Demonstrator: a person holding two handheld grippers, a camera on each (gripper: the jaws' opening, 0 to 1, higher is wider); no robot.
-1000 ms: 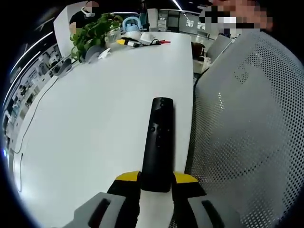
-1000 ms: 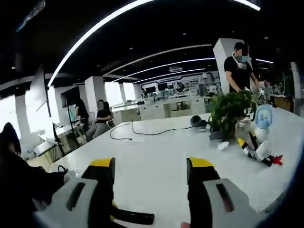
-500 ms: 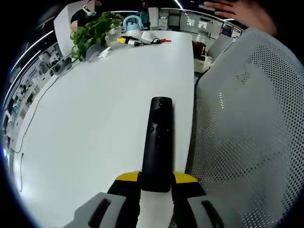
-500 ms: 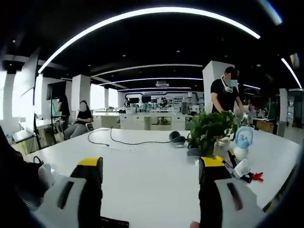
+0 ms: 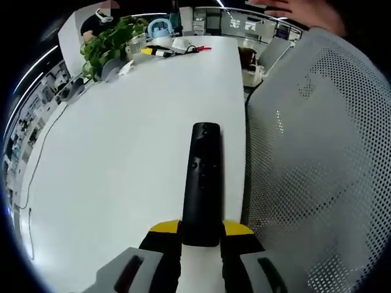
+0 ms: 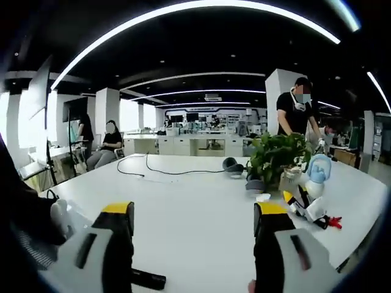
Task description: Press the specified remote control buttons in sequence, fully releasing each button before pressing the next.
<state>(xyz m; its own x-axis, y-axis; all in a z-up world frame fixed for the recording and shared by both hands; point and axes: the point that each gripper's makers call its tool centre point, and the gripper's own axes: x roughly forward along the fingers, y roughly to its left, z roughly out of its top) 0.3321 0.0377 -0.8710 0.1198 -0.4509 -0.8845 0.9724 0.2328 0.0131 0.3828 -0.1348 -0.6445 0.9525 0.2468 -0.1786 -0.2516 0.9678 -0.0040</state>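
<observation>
The left tool [image 5: 201,235] is clamped on the near end of the black remote [image 5: 202,177], which runs straight out over the white bench [image 5: 116,152], close to its edge (buttons facing up). A grey mesh chair back [image 5: 311,159] stands just beside that edge. The right tool [image 6: 193,218] hovers with jaws spread wide, nothing between them. Beyond it, a potted plant [image 6: 276,157], a black cable [image 6: 159,173] and a standing person [image 6: 296,110].

The left gripper [image 5: 200,235] has grey bodies, black jaws and yellow tips. The right gripper [image 6: 193,217] matches: grey moulded bodies with dark slots, black jaws, yellow-capped tips.
</observation>
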